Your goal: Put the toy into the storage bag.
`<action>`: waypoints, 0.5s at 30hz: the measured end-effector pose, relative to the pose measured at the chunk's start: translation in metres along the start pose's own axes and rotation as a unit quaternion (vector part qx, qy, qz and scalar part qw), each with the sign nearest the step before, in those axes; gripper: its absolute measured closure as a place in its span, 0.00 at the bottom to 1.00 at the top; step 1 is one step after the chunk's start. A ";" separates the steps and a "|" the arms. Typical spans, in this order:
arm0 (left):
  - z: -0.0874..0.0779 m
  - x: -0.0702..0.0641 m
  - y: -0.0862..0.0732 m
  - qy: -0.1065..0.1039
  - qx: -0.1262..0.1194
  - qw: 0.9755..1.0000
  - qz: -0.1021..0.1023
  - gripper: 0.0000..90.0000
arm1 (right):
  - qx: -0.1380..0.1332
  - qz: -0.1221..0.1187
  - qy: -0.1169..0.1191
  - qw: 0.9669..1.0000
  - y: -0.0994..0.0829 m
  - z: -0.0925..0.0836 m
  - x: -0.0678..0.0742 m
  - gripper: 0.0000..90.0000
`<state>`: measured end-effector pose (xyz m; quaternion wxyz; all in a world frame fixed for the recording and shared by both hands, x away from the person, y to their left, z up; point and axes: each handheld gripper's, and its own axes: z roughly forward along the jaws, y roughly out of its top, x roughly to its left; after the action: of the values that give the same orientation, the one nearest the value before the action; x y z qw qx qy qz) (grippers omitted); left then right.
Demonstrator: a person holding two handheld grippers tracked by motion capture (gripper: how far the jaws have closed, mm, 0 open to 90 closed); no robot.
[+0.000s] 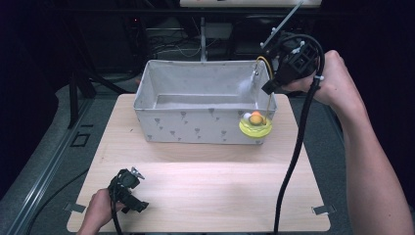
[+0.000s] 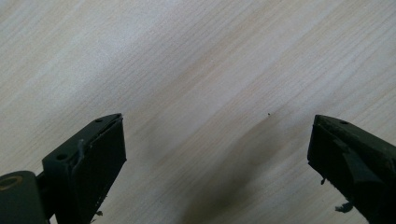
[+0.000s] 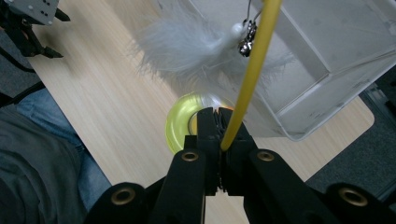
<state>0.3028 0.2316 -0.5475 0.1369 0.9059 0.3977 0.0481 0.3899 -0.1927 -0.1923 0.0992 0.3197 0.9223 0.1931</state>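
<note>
The right gripper [image 1: 272,84] is clamped on the yellow wand [image 3: 250,74] of a cat toy, held raised at the far right; the wand runs near-vertically down to the yellow base [image 1: 255,127], which hangs at the near right corner of the fabric bin [image 1: 195,127], apparently outside its front wall. The bin appears empty, with the white feather [image 3: 187,46] and bell [image 3: 246,42] dangling at its rim. The left gripper [image 1: 128,192] is rested on the table [image 1: 220,191] at near left, jaws spread on nothing, well apart from the toy.

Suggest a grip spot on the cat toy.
The thin yellow wand, from above, as the right gripper has it now. It arches clear of the round yellow base, which looks too wide for the jaws. The feather is too soft.
</note>
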 end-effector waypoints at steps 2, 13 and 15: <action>0.000 0.000 0.000 0.000 0.000 1.000 -0.001 0.05 | 0.004 -0.003 -0.004 1.000 0.003 -0.003 0.000 0.98; 0.000 0.000 0.000 -0.001 0.000 1.000 0.000 0.05 | -0.003 0.004 -0.021 1.000 0.019 -0.011 -0.005 0.98; 0.000 0.000 0.000 -0.001 0.000 1.000 0.000 0.05 | -0.003 0.005 -0.027 1.000 0.022 -0.013 -0.006 0.98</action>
<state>0.3028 0.2320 -0.5477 0.1372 0.9060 0.3976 0.0470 0.4025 -0.1844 -0.1708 0.1239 0.3294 0.9170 0.1879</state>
